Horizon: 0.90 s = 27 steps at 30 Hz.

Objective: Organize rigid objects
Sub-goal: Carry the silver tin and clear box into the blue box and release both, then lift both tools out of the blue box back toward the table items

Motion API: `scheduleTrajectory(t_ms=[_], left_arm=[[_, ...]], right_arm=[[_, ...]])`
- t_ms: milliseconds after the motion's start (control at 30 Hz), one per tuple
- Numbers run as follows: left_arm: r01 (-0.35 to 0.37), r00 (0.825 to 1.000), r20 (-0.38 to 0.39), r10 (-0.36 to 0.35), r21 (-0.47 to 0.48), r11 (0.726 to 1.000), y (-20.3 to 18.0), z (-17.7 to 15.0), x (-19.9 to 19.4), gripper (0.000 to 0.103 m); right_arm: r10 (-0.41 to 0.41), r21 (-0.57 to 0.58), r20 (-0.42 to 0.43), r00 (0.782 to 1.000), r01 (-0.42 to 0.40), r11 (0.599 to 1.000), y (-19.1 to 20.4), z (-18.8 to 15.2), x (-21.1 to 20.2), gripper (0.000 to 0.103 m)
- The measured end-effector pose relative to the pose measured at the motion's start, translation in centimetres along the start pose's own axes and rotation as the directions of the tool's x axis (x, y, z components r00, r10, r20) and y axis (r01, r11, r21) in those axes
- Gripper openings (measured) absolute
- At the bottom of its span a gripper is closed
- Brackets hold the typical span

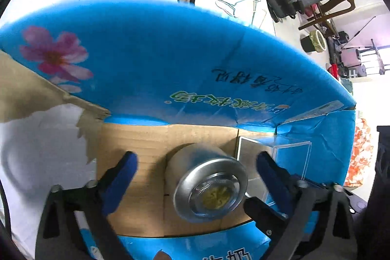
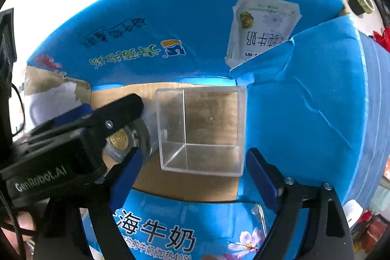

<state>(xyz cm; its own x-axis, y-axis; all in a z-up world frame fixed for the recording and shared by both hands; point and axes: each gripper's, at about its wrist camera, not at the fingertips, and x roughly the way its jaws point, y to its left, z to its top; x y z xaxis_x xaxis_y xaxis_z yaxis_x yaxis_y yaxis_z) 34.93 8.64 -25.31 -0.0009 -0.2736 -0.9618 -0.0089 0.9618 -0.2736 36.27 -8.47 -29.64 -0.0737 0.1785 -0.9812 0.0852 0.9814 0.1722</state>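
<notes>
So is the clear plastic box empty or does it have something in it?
Empty: the clear plastic box shows only cardboard through its walls.

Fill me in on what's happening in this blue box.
A person is packing rigid items into a blue cardboard box with a handheld gripper in each hand. The left gripper hangs open over a silver metal tin that stands on the box floor, its fingers clear of it on both sides. The right gripper is open too, above a clear plastic cube set right beside the tin. Neither item is gripped.
</notes>
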Motion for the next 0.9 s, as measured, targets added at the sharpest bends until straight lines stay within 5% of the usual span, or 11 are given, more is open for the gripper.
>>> scheduleTrajectory(t_ms=[100, 400, 900], left_arm=[[-0.045, 0.999, 0.027, 0.044, 0.019, 0.999, 0.1, -0.6, -1.0, 0.103], [-0.238, 0.955, 0.206, 0.215, 0.092, 0.967, 1.1, -6.2, -6.3, 0.103], [-0.290, 0.888, 0.398, 0.232, 0.090, 0.953, -2.2, -11.4, -15.0, 0.103]], right_arm=[[-0.077, -0.021, 0.045, 0.996, 0.078, 0.997, 0.3, -1.0, -1.0, 0.103], [-0.150, -0.012, 0.156, 0.976, 0.153, 0.988, 1.4, -6.8, -6.2, 0.103], [-0.070, -0.025, 0.362, 0.930, 0.084, 0.996, 2.7, -14.8, -16.0, 0.103]])
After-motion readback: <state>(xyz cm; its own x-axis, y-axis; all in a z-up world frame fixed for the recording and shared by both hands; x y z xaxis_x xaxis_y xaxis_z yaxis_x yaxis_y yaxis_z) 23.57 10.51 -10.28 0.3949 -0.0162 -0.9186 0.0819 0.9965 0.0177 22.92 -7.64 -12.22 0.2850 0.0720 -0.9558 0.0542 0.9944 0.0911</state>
